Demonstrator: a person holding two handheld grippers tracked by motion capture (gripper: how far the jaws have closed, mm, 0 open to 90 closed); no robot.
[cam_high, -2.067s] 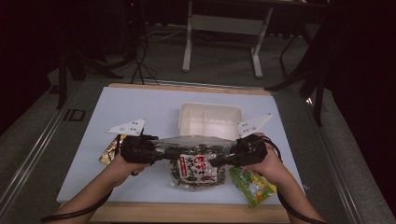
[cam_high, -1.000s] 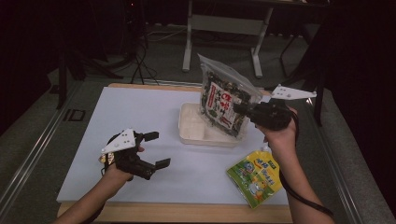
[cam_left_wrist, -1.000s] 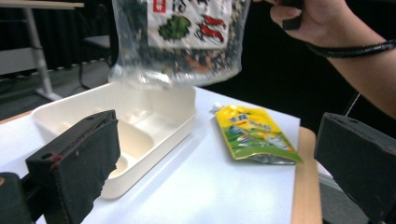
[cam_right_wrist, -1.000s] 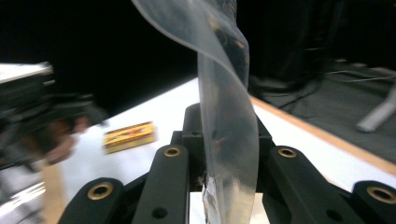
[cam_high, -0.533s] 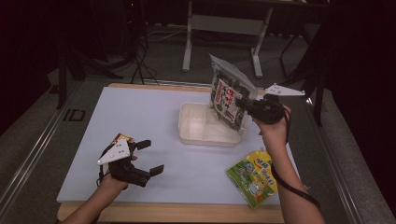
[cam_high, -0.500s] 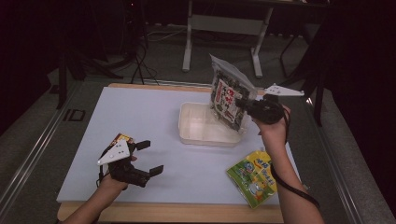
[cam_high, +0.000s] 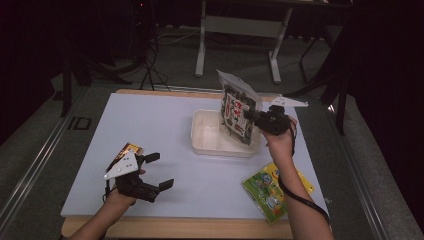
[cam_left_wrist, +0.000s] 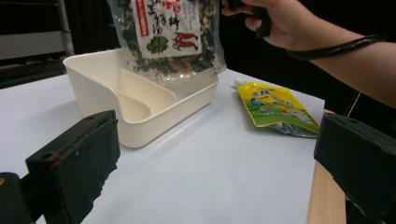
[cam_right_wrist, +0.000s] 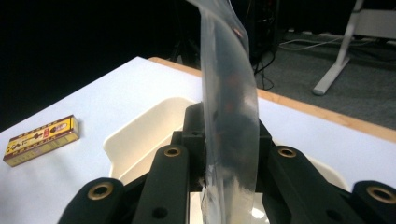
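My right gripper (cam_high: 256, 116) is shut on a clear bag of dark dried food with a red-and-white label (cam_high: 237, 112), which hangs upright with its lower end inside the cream tray (cam_high: 207, 136). In the right gripper view the bag's clear edge (cam_right_wrist: 229, 102) rises between the jaws, above the tray (cam_right_wrist: 140, 135). My left gripper (cam_high: 156, 171) stands open near the table's front left with nothing between its jaws. The left gripper view shows the bag (cam_left_wrist: 168, 35) over the tray (cam_left_wrist: 102, 93).
A green-and-yellow pouch (cam_high: 274, 189) lies flat at the front right, also seen as the pouch (cam_left_wrist: 275, 107) beyond the tray. A yellow box (cam_high: 131, 149) lies behind the left gripper; the right gripper view shows this box (cam_right_wrist: 39, 139) on the white tabletop (cam_high: 150, 125).
The right gripper has brought the bag down and nearer, lowering its bottom end into the tray. The left gripper stays open and has shifted slightly at the front left.
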